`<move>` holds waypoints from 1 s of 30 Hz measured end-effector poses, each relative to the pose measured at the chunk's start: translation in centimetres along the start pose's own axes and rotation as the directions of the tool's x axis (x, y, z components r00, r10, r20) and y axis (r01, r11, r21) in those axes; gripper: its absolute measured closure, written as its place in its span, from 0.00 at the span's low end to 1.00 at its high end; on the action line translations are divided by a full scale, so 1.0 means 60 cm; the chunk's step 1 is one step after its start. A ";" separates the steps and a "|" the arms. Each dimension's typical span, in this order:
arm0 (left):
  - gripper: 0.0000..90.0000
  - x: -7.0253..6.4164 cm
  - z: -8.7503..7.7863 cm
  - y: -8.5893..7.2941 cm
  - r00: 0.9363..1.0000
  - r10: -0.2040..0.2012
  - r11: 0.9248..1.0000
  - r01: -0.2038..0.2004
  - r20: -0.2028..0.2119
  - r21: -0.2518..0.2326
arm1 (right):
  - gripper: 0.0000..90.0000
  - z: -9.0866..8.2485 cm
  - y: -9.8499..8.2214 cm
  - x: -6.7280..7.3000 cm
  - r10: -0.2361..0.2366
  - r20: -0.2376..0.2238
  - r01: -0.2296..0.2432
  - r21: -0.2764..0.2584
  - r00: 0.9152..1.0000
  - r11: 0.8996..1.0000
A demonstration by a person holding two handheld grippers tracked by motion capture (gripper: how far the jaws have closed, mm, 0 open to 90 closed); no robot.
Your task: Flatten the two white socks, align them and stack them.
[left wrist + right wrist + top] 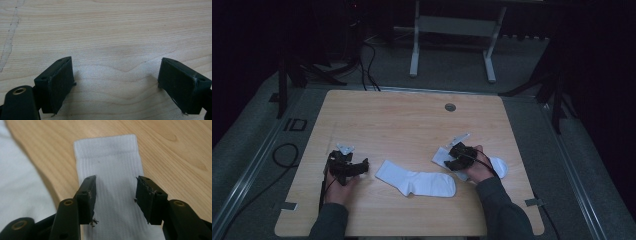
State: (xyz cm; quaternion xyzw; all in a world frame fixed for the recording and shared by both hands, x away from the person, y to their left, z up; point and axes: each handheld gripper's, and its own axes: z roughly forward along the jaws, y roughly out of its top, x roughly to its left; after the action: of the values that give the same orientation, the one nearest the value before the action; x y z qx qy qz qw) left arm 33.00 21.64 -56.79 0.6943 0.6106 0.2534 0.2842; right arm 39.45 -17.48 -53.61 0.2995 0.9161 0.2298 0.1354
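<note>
Lying flat beneath the right gripper's parted jaws, white sock.

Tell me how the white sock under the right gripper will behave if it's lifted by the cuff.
The sock looks like soft ribbed knit lying flat on the table, so it will probably droop limply. It seems thin and light. The right gripper stands open above it; the fabric may bunch when pinched.

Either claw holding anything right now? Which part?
Nothing is held. The right claw stands open over the ribbed leg of the white cotton sock, pads apart from the fabric. The left claw is open over bare wooden table.
</note>
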 end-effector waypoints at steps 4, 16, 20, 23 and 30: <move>0.15 0.000 0.000 0.000 1.000 0.000 1.000 0.000 0.000 0.001 | 0.55 -0.005 -0.001 -0.004 -0.039 -0.027 0.039 -0.003 0.999 0.999; 0.15 0.000 0.000 0.000 1.000 0.001 1.000 -0.001 0.000 0.000 | 0.49 0.006 -0.004 -0.028 -0.029 -0.144 0.030 0.009 0.989 1.000; 0.15 0.000 0.000 0.000 1.000 0.000 1.000 0.000 0.000 0.000 | 0.52 0.008 -0.008 -0.029 -0.034 -0.138 0.032 -0.013 0.990 0.999; 0.15 0.000 0.000 0.000 1.000 0.001 1.000 -0.001 0.000 0.000 | 0.60 0.007 -0.010 -0.030 -0.017 -0.126 0.014 -0.023 0.992 1.000; 0.15 0.000 0.000 0.000 1.000 0.001 1.000 -0.001 0.000 0.001 | 0.88 0.009 -0.006 -0.026 0.017 -0.092 -0.020 -0.040 0.996 0.999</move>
State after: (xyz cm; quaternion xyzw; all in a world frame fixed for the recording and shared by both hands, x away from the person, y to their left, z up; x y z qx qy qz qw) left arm 32.99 21.65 -56.79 0.6947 0.6105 0.2534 0.2838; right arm 40.69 -18.47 -54.07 0.2943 0.9136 0.2631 0.0972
